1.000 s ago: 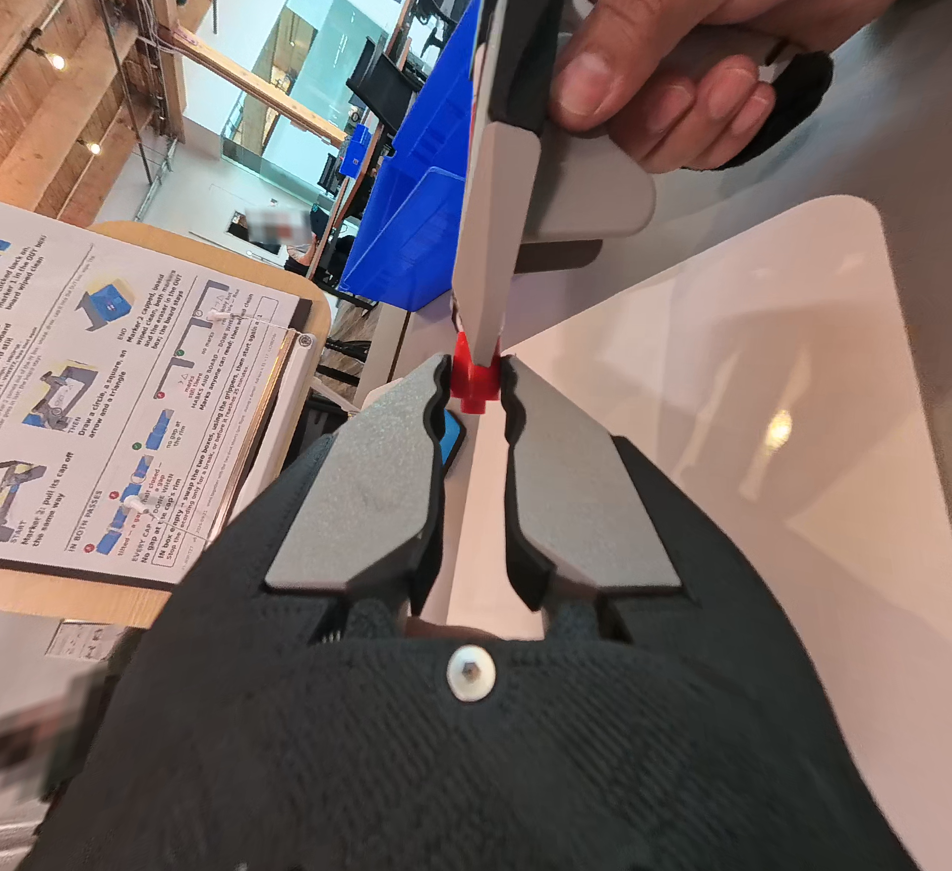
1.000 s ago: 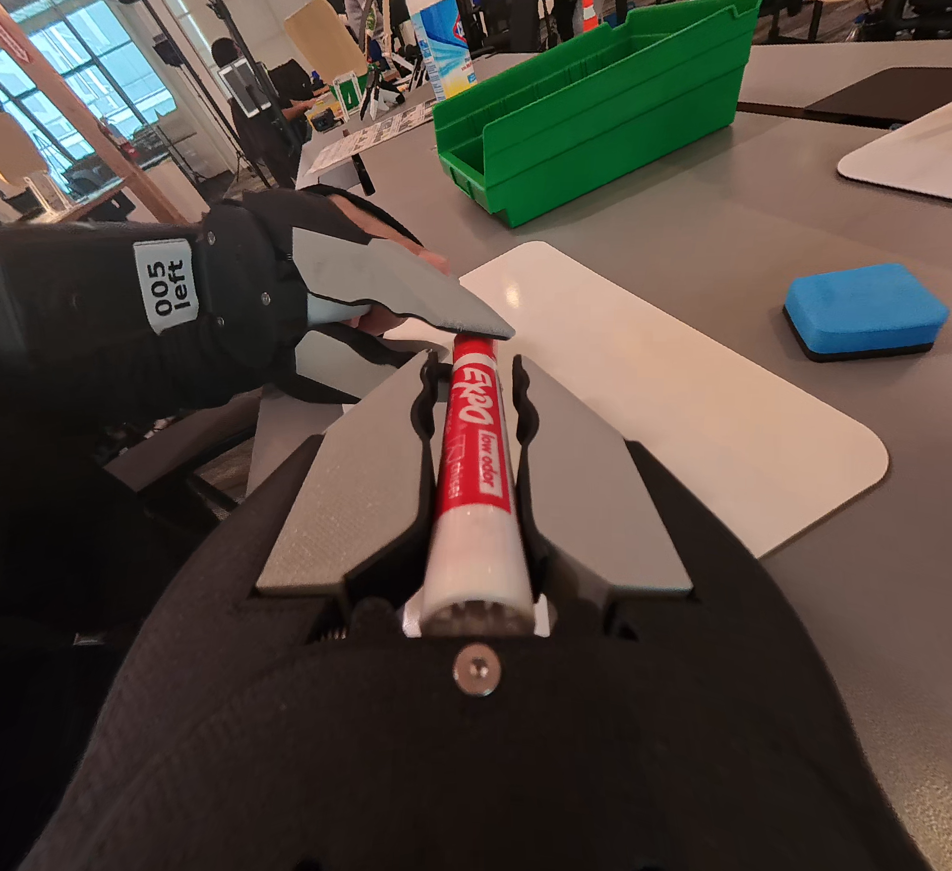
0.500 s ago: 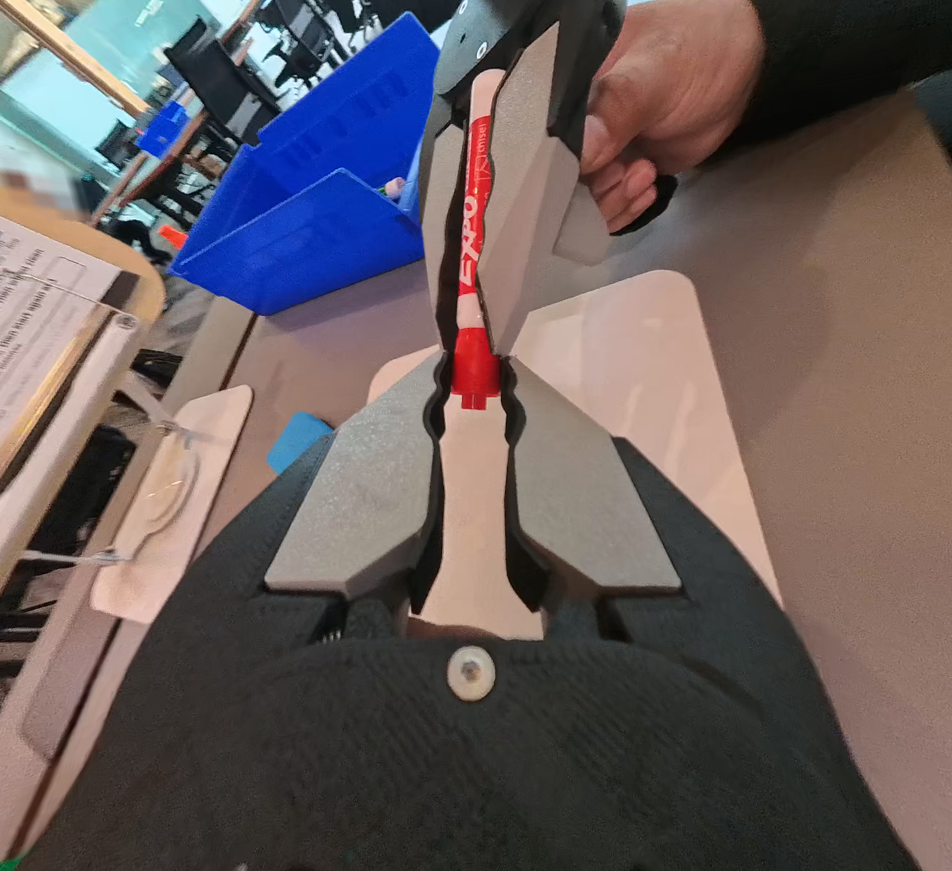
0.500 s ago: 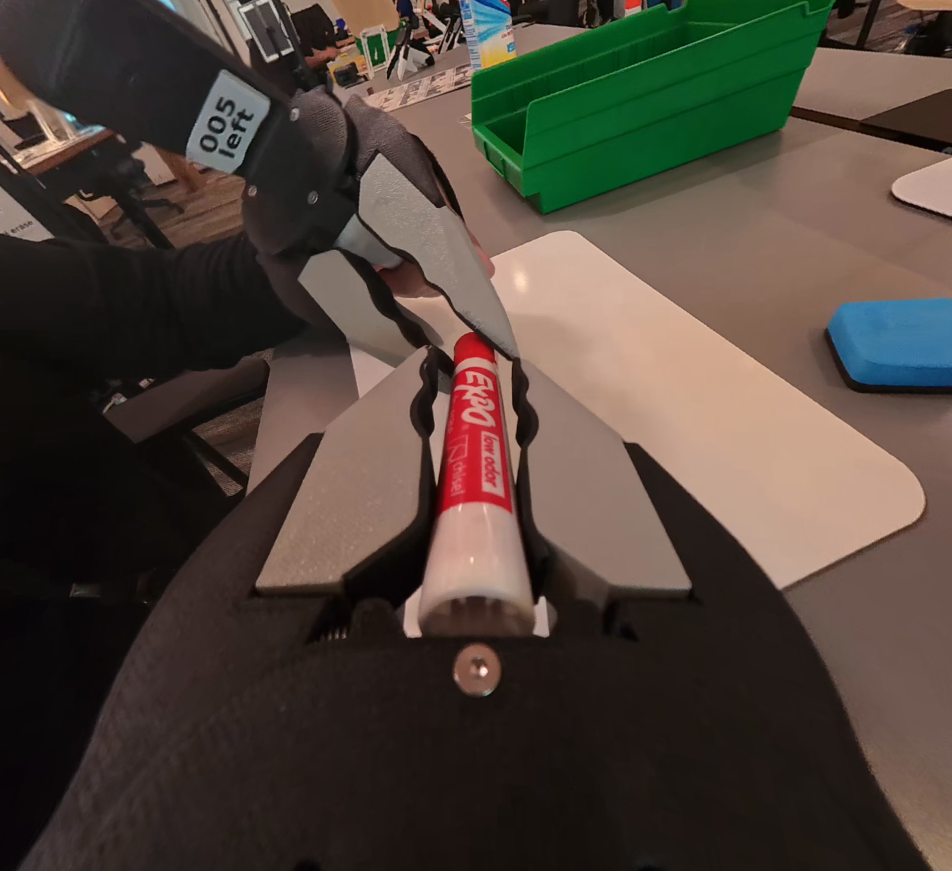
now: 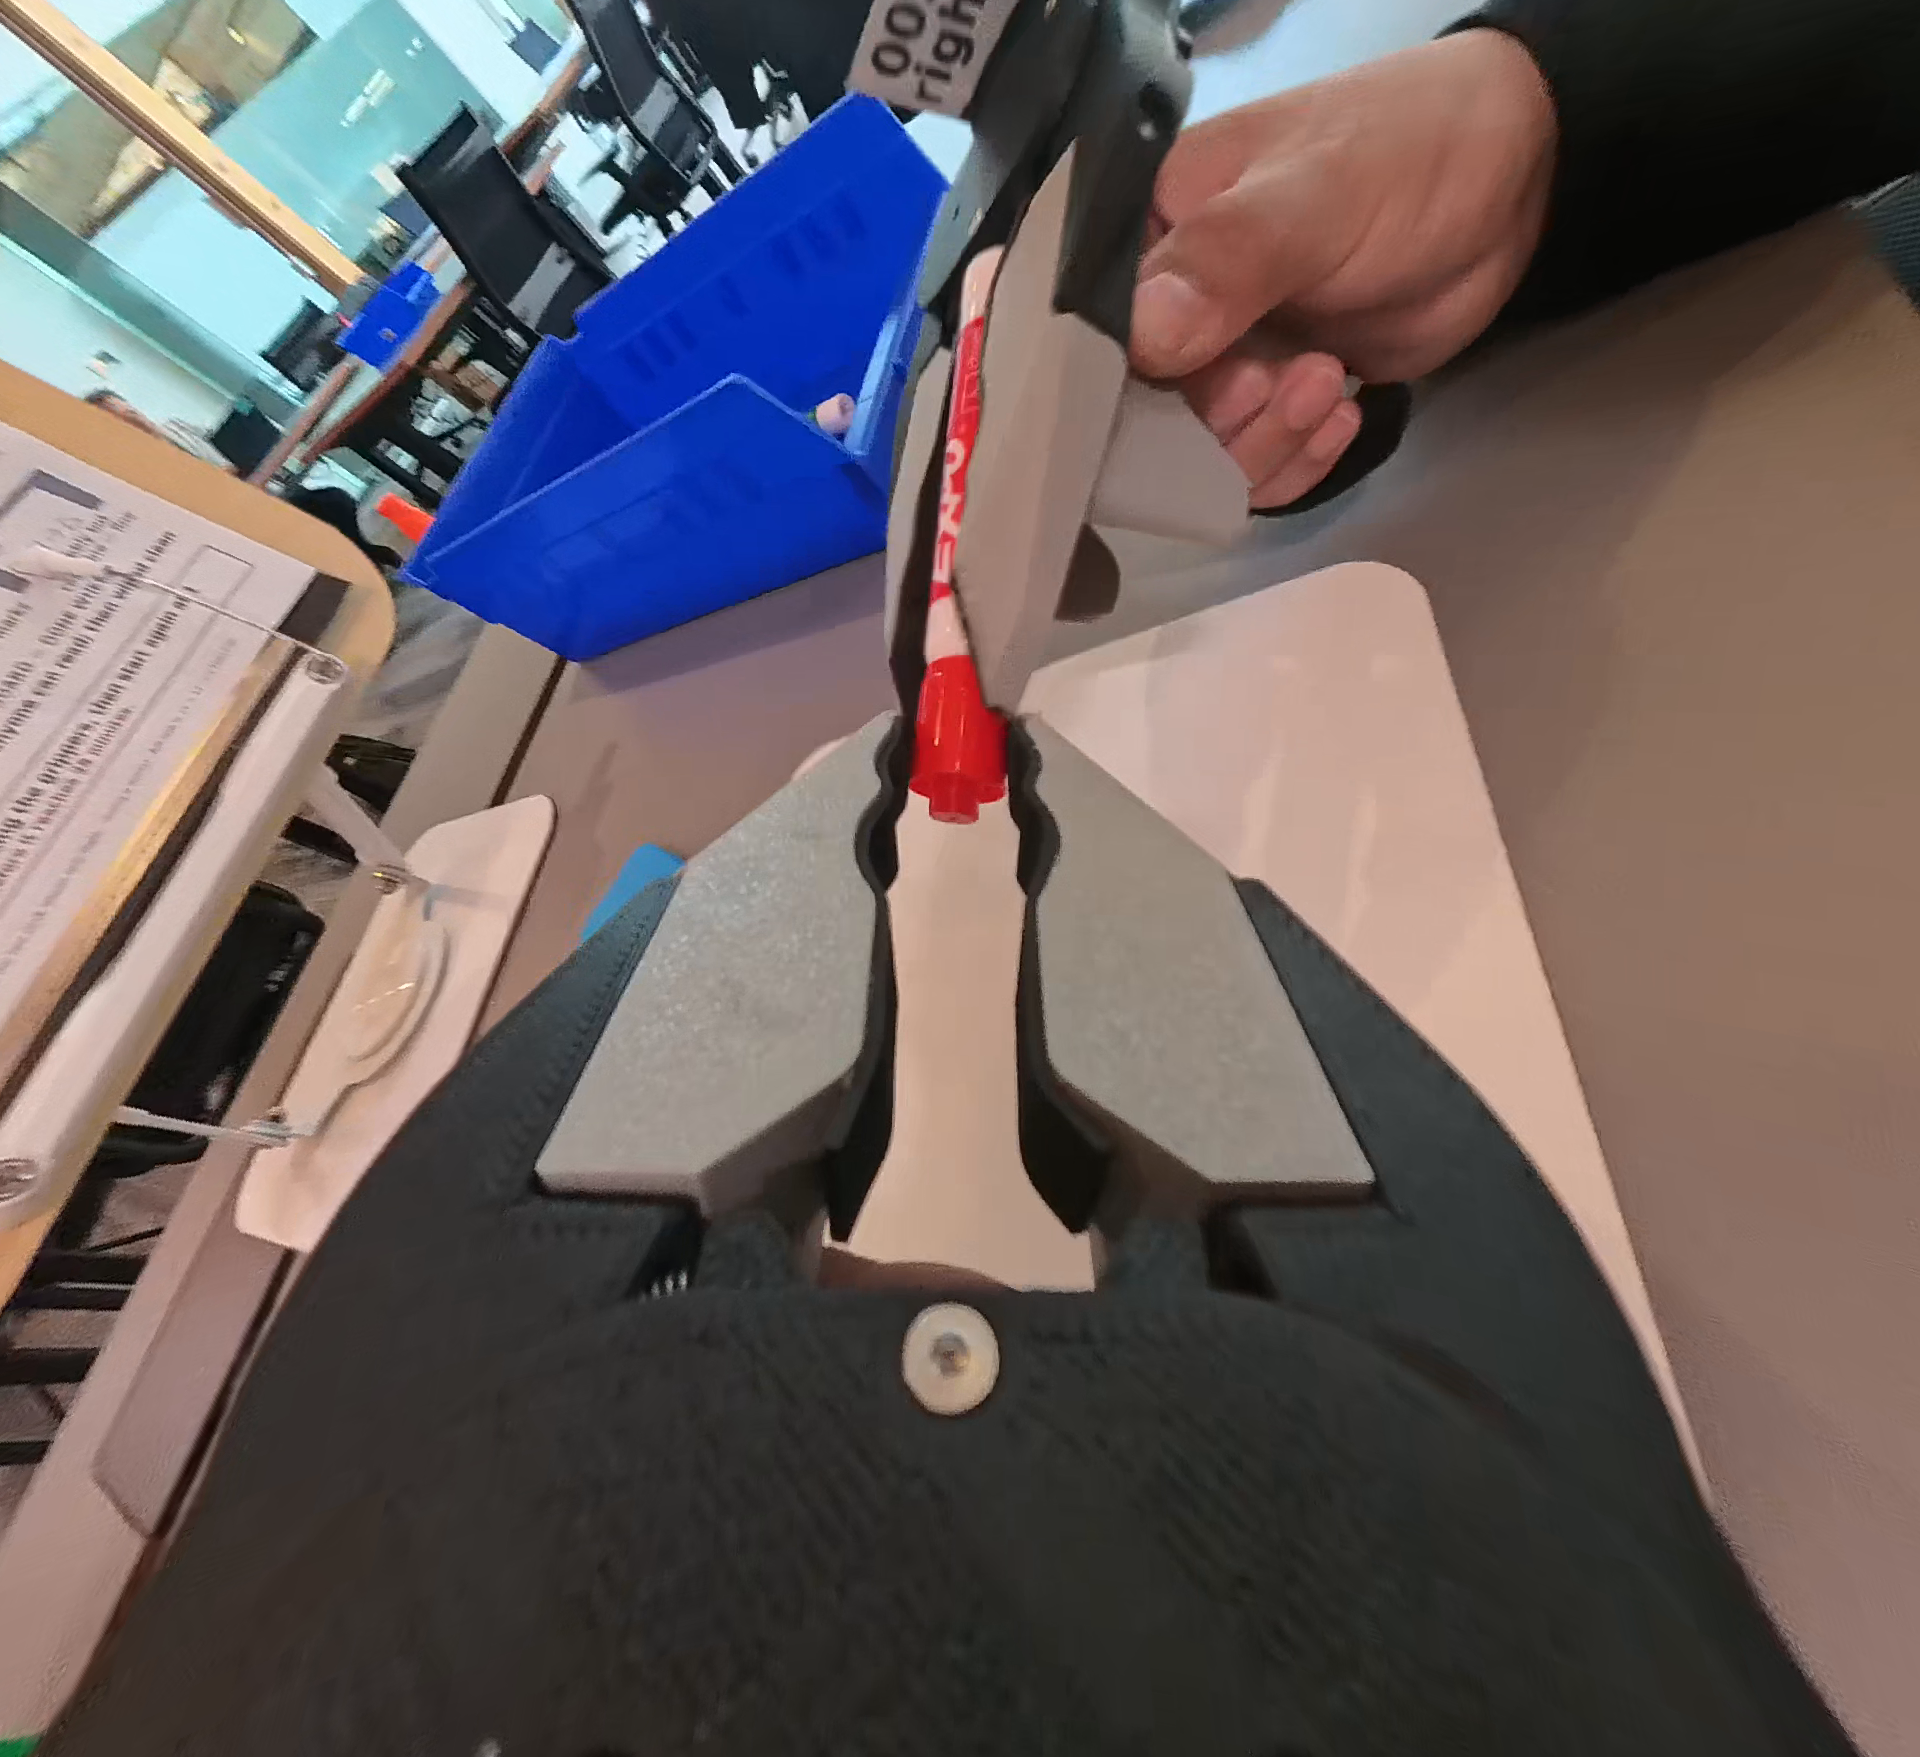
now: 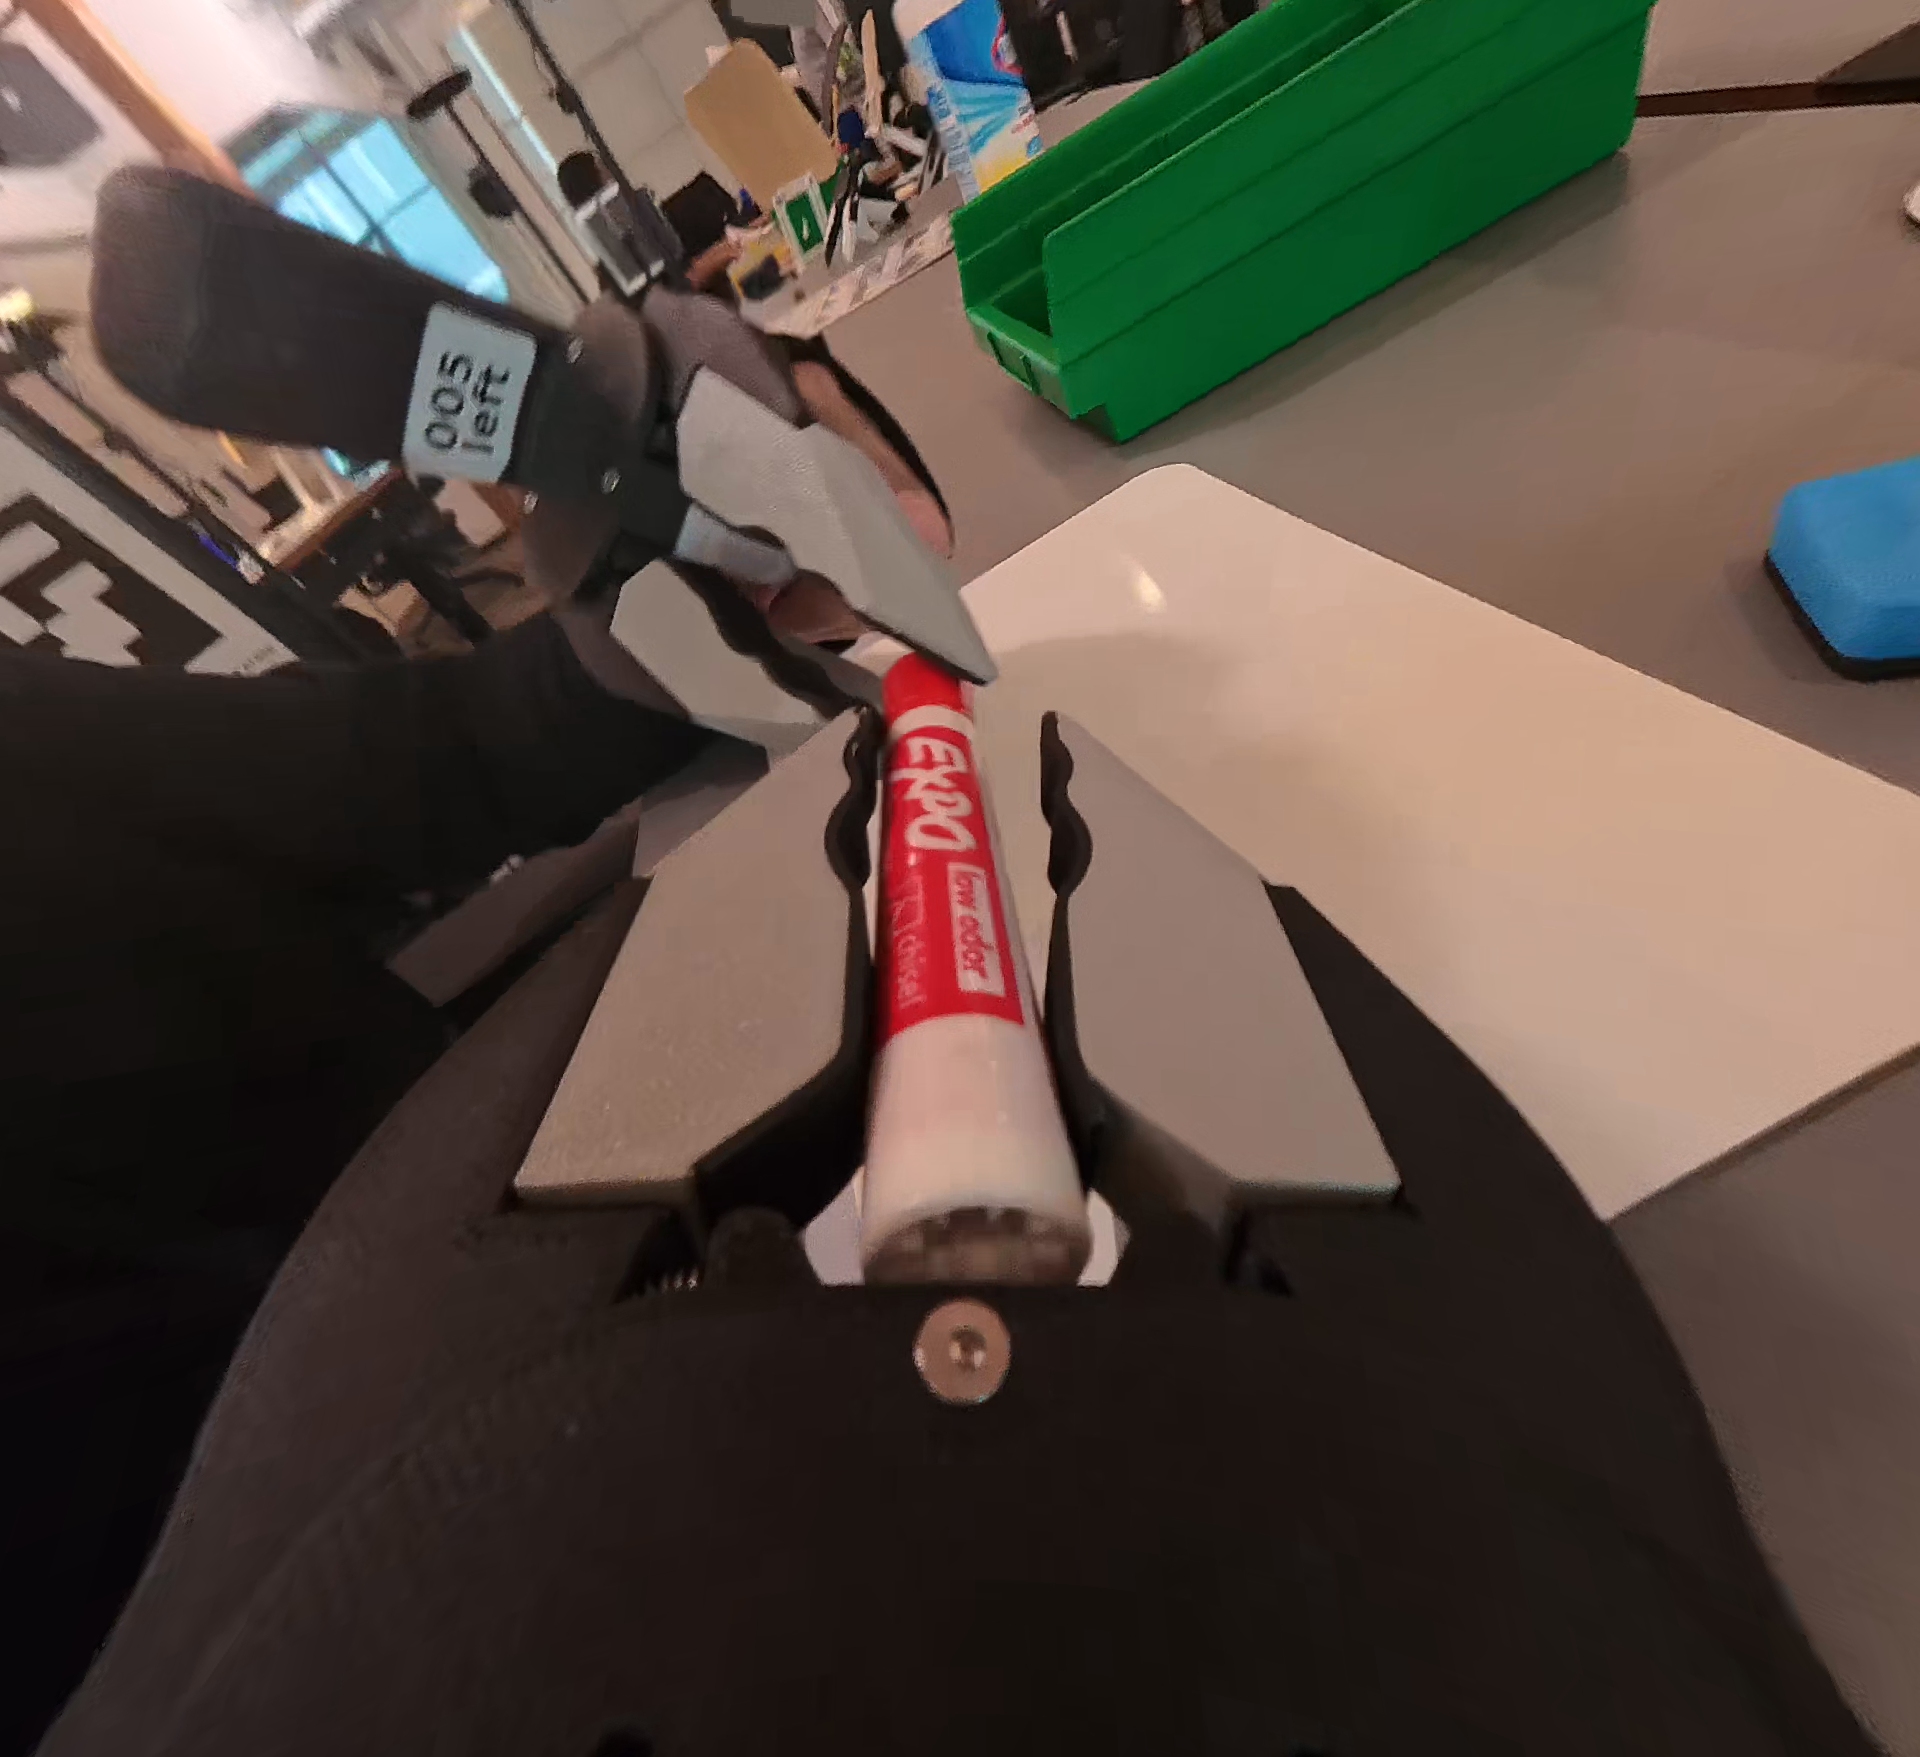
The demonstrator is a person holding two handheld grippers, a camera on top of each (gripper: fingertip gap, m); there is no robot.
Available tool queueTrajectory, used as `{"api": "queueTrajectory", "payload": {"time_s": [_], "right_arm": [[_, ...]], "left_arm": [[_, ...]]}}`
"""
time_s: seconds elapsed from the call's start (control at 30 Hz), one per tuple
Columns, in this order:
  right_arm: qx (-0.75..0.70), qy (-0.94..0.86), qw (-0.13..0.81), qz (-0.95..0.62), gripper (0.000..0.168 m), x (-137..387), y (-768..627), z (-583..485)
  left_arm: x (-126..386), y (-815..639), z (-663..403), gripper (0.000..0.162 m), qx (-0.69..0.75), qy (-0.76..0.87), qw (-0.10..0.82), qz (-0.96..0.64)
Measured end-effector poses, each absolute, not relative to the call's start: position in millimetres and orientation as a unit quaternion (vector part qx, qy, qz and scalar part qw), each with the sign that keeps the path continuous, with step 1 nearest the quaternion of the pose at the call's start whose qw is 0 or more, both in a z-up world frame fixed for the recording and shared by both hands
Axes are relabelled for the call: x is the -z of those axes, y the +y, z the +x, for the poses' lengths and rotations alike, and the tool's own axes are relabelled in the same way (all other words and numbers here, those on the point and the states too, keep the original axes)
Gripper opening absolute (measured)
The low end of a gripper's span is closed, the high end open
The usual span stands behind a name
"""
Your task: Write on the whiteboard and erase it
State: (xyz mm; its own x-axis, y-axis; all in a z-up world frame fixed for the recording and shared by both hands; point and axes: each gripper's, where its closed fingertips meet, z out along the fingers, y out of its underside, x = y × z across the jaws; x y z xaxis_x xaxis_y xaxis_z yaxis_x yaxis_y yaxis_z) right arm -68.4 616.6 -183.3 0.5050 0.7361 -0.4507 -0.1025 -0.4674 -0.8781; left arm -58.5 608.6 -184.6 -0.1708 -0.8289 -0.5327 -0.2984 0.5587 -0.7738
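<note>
Uncapping goes easiest if your left hand-held gripper (image 5: 954,772), nearly closed on the red cap (image 5: 956,739), pulls straight off while your right hand-held gripper (image 6: 954,751), closed around the marker (image 6: 951,938), holds firm above the whiteboard (image 6: 1403,803).

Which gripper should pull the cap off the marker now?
Left. The left gripper already has its tips around the red cap, while the right gripper holds the marker by its barrel above the whiteboard.

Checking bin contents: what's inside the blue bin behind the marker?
Through the blue bin opening in the left wrist view, one small pinkish object shows near its right wall. The bin's front wall and the right gripper hide the rest.
</note>
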Motion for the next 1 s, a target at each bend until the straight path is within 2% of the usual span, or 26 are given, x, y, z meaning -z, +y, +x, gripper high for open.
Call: {"api": "queueTrajectory", "payload": {"time_s": [0.23, 0.7, 1.0], "right_arm": [[-0.485, -0.186, 0.465, -0.717, 0.031, 177.3, 618.5, -63.2], [-0.481, -0.196, 0.447, -0.728, 0.029, 185.4, 616.7, -66.9], [-0.470, -0.182, 0.448, -0.738, 0.028, 188.4, 619.1, -63.6]], "left_arm": [[183.8, 609.8, -54.0, 0.017, 0.201, 0.723, 0.551, -0.365], [188.1, 612.6, -56.0, 0.017, 0.223, 0.722, 0.534, -0.379], [194.2, 615.4, -50.2, 0.017, 0.169, 0.722, 0.567, -0.357]]}}
